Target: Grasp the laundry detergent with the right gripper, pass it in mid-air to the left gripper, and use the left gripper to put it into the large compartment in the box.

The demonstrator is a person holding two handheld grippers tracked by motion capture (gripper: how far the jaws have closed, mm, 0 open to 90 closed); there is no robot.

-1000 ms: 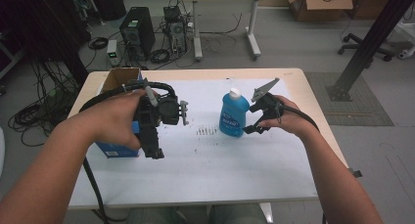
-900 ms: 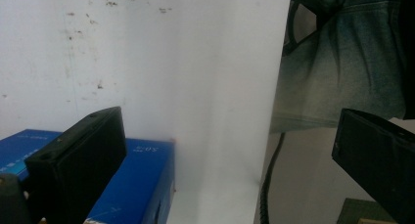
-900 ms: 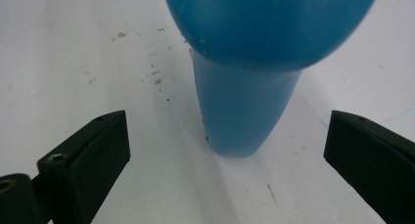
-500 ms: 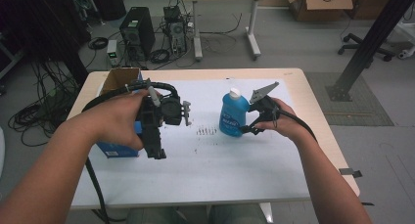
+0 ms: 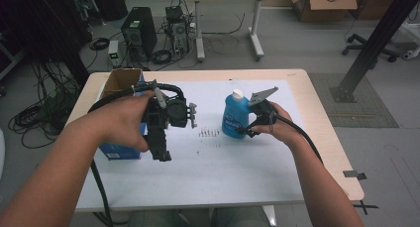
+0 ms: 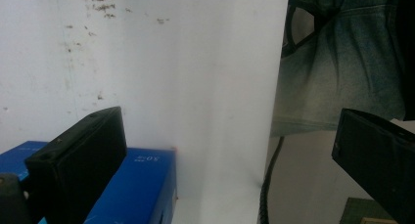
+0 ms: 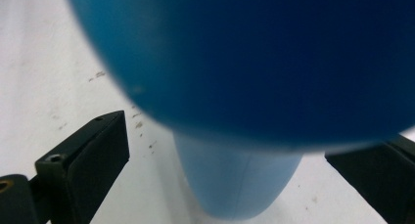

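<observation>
Upright blue bottle, cap up, between spread right claw, left claw open

No legible text (bottle label blurred)

Blue bottle blurred, cut by the top edge; blue box cut by the bottom edge.

Even indoor light, soft focus up close

The blue bottle is a close blur in the right gripper view; the high view is evenly lit, with faint shadows on the table.
</observation>
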